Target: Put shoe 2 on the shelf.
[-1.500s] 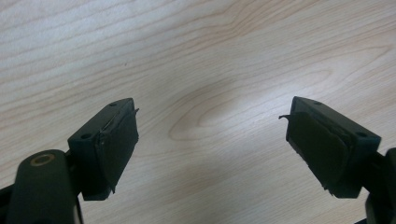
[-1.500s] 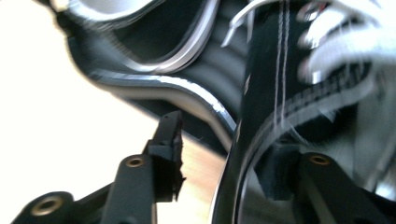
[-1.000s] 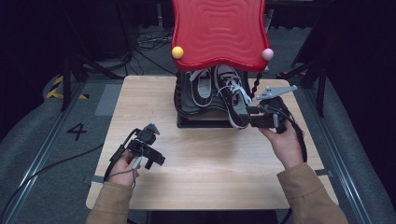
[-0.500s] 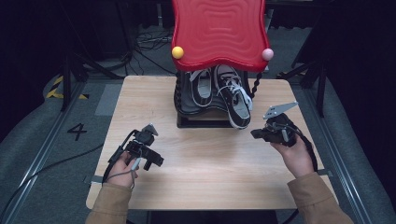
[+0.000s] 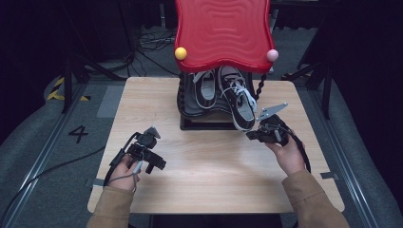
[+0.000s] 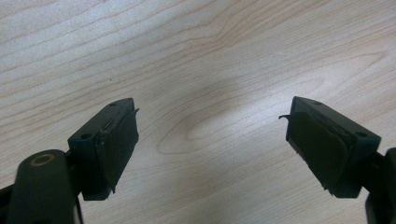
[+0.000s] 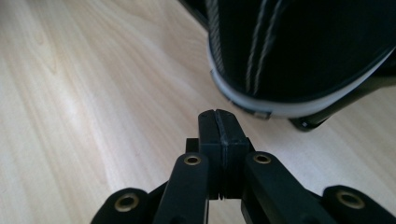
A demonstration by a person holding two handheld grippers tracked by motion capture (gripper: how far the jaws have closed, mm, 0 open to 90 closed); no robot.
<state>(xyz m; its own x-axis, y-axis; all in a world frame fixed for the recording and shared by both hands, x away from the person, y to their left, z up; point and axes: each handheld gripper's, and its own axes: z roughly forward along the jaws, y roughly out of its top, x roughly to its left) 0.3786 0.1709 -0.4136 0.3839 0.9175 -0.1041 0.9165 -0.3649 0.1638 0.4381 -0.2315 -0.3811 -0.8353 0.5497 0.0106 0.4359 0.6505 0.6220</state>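
- Two grippers, neither holding anything. The right gripper [image 5: 251, 135] has its jaws pressed flat together with nothing between them, as its own view [image 7: 218, 116] shows plainly.
- It sits low over the table [image 5: 214, 185], tips pointing at the toe of the right shoe [image 5: 241, 108], just short of it. From the right gripper view the shoe [image 7: 303, 46] looms close ahead, white sole edge nearest, with a gap between it and the tips.
- The left gripper [image 5: 159, 165] is spread wide. Its own view [image 6: 212, 126] shows bare wood between the pads [image 6: 116, 140], and it rests near the left front of the table, well apart from the shoes.
- The right shoe lies tilted on the rack [image 5: 190, 124], heel up under the red top [image 5: 222, 33], toe hanging past the front edge and dipping toward the table.
- The left shoe [image 5: 206, 90] lies beside it, touching or nearly so, further back and sitting squarely on the shelf.
- A yellow ball [image 5: 180, 53] and a pink ball [image 5: 272, 55] cap the rack's front posts.
- Judged from this, both shoes are on the rack, so the main work looks done. What may be left is nudging the overhanging shoe back level with its pair, which closed jaws could do as a pusher.
- Risk: a push from below could tip it off instead.
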